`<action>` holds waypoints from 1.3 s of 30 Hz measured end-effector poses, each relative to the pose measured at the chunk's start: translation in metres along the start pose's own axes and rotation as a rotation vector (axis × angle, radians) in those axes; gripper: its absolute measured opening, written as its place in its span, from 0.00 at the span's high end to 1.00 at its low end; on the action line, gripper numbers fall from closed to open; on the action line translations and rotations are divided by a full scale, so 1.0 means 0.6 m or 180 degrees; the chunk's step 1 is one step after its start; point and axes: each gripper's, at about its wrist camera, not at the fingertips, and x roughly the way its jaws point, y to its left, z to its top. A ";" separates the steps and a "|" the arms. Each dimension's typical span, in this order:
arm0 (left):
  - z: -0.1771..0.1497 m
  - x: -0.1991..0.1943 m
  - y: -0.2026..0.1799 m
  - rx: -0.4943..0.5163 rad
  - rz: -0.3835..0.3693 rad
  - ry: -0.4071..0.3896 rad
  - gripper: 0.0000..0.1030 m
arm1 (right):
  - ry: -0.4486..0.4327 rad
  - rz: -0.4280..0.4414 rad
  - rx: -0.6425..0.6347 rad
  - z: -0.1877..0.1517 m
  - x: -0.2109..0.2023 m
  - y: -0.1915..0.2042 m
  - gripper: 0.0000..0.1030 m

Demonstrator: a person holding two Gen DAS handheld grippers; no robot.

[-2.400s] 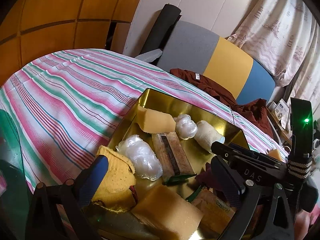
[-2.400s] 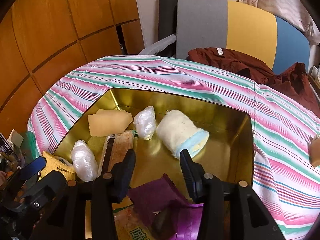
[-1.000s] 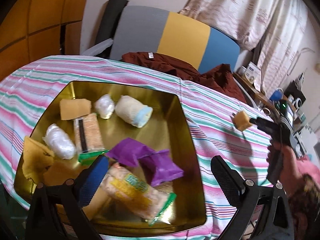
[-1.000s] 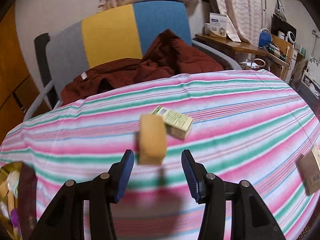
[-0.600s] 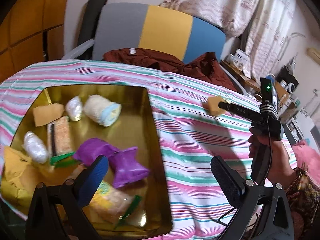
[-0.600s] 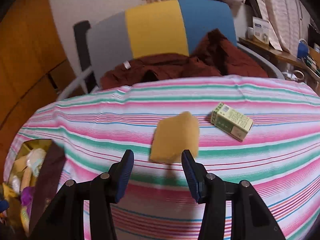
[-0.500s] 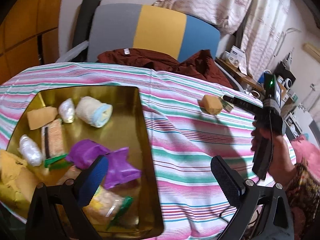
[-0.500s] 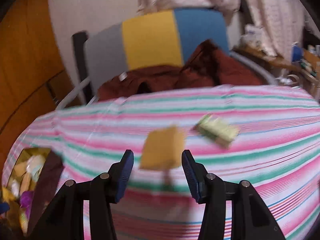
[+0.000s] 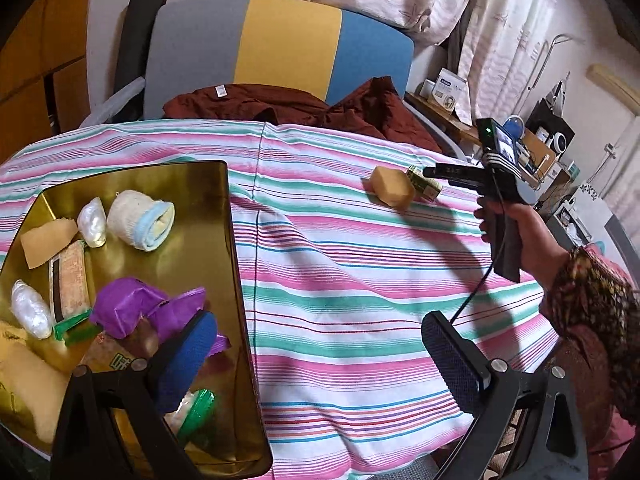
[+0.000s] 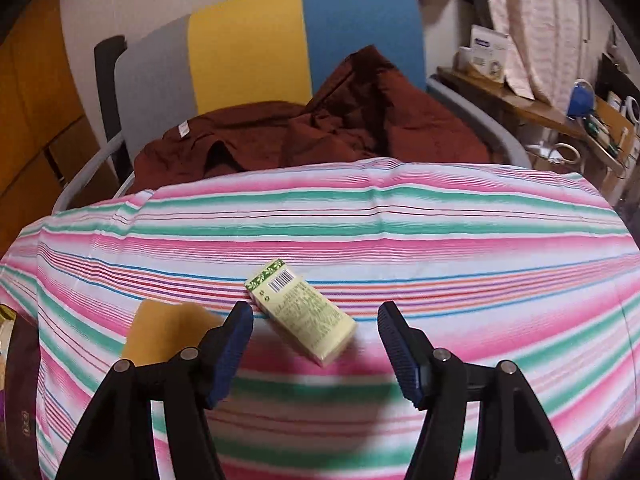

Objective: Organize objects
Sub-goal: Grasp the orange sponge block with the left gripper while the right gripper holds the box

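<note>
The right gripper [image 10: 316, 328] is hovering low in the right wrist frame with its jaws having just been opening; they are standing wide and released, with only the small green-printed box [image 10: 302, 312] lying on the striped cloth [image 10: 400, 240] in the gap, untouched. The yellow sponge [image 10: 168, 330] is resting at lower left, just outside the left finger and partly hidden behind it. A careless close or withdrawal is risking a nudge to the sponge or box. The left gripper [image 9: 320, 360] is hanging open at the bottom of its frame, over the edge of the gold tray [image 9: 224, 208], whose piled packets are inviting a snag.
</note>
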 end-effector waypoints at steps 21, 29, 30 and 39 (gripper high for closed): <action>0.029 0.071 -0.070 0.0211 -0.0030 0.0166 0.00 | -0.0088 -0.0077 0.0313 -0.082 -0.015 -0.009 0.69; 0.131 0.180 -0.130 0.0321 0.0076 0.0078 0.00 | -0.0241 -0.0402 0.0602 -0.141 -0.058 -0.030 0.69; 0.145 0.202 -0.145 0.0378 0.0091 0.0059 0.00 | -0.0273 -0.0433 0.0640 -0.142 -0.060 -0.033 0.69; 0.212 0.371 -0.188 0.0326 0.0220 0.0295 0.00 | -0.0295 -0.0476 0.0801 -0.148 -0.054 -0.051 0.69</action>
